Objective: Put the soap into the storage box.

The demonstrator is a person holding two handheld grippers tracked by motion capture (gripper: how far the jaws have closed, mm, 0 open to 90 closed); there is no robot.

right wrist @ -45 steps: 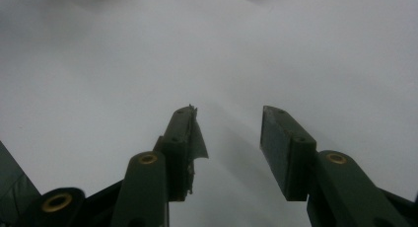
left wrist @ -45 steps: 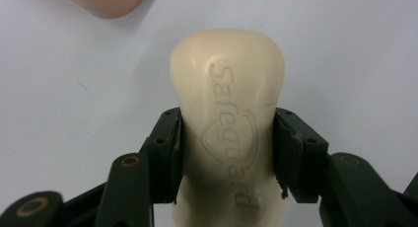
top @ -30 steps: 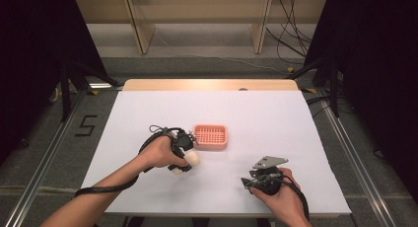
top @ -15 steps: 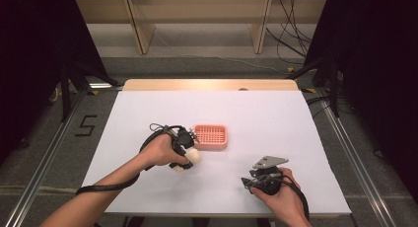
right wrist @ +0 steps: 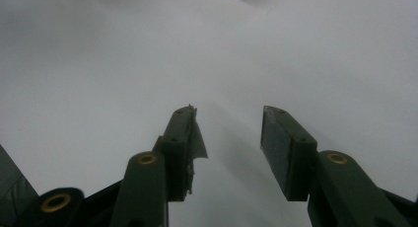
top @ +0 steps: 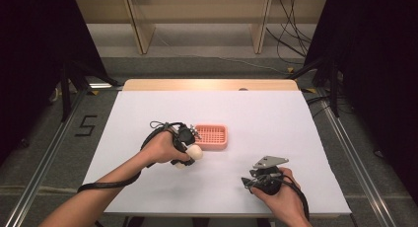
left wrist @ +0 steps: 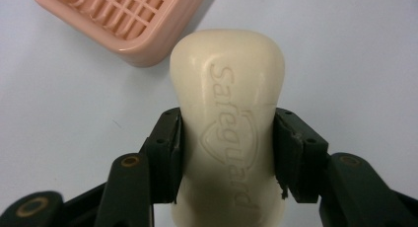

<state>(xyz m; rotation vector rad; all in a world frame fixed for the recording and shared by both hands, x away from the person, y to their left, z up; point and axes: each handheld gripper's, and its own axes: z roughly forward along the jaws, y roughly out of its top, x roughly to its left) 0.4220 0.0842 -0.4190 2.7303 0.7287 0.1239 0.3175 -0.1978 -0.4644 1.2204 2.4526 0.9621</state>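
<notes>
**Soap held beside the pink dish**

The left gripper point(left wrist: 226, 153) has its jaws clamped on the sides of a cream bar of soap point(left wrist: 229, 113), held just beside the near corner of the pink soap dish point(top: 211, 136), above the white table point(top: 276, 118). The right gripper point(right wrist: 226, 133) rests well apart from the dish, nearer the person, jaws spread with nothing between them.

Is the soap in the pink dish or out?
Out: the soap bar sits clamped in the left gripper, beside the empty soap dish.
</notes>
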